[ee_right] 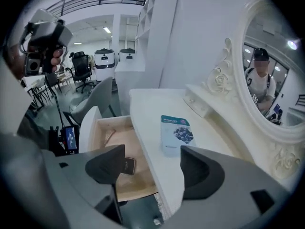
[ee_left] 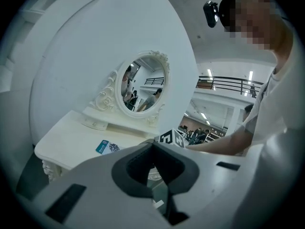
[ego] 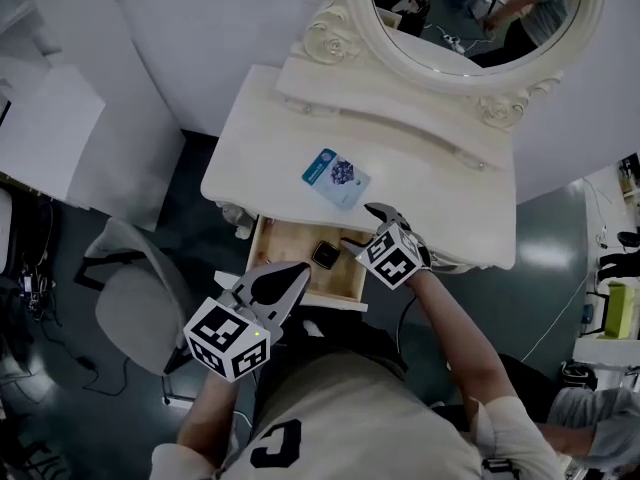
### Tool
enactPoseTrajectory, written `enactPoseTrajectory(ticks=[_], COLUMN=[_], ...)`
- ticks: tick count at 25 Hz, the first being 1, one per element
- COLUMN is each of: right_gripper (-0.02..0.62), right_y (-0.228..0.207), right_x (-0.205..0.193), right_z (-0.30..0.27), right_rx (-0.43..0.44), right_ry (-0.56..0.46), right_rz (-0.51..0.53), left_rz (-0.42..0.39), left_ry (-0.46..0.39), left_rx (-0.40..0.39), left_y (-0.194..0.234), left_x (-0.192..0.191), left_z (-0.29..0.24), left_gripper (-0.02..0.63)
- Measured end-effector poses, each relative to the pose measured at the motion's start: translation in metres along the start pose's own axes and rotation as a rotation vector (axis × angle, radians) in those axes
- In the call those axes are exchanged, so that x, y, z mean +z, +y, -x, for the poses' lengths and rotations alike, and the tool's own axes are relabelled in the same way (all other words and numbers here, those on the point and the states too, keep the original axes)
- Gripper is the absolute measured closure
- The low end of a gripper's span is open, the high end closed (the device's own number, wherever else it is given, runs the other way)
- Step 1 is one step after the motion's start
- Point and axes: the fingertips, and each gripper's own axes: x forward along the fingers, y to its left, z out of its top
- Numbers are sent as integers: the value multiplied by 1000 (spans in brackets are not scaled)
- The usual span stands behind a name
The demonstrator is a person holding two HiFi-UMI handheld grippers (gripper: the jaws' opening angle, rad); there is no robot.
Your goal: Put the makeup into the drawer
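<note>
While the drawer (ego: pixel 283 251) is pulled out, a compact (ego: pixel 324 255) is seen inside and a packet (ego: pixel 336 176) on the table (ego: pixel 440 203). The right gripper (ego: pixel 365 226) is spread wide and empty, and the left gripper (ego: pixel 297 272) is clamped together.

Head view overhead; left gripper view level at mirror (ee_left: pixel 143 87); right gripper view above drawer (ee_right: pixel 119 149); table (ego: pixel 445 203) shared.

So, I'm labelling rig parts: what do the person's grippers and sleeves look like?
The left gripper and the right gripper both have pale grey bodies that are dark along the jaws. Each carries a white cube printed with black square markers. The person wears a light short-sleeved shirt.
</note>
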Motion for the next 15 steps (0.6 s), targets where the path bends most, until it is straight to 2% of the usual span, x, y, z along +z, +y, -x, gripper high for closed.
enactPoseTrajectory(ticks=[4, 10, 15], right_gripper=[253, 253, 245], right_y=[-12, -19, -19], right_x=[0, -22, -28], right_z=[-30, -77, -98], right_rx=[33, 155, 177], right_ry=[50, 166, 161], right_rz=[92, 195, 278], left_rz=[15, 22, 9], left_ry=[15, 19, 41], left_rx=[32, 116, 184], left_y=[9, 11, 13], left_x=[-4, -2, -7], left_z=[-5, -15, -17], left_gripper=[554, 554, 554])
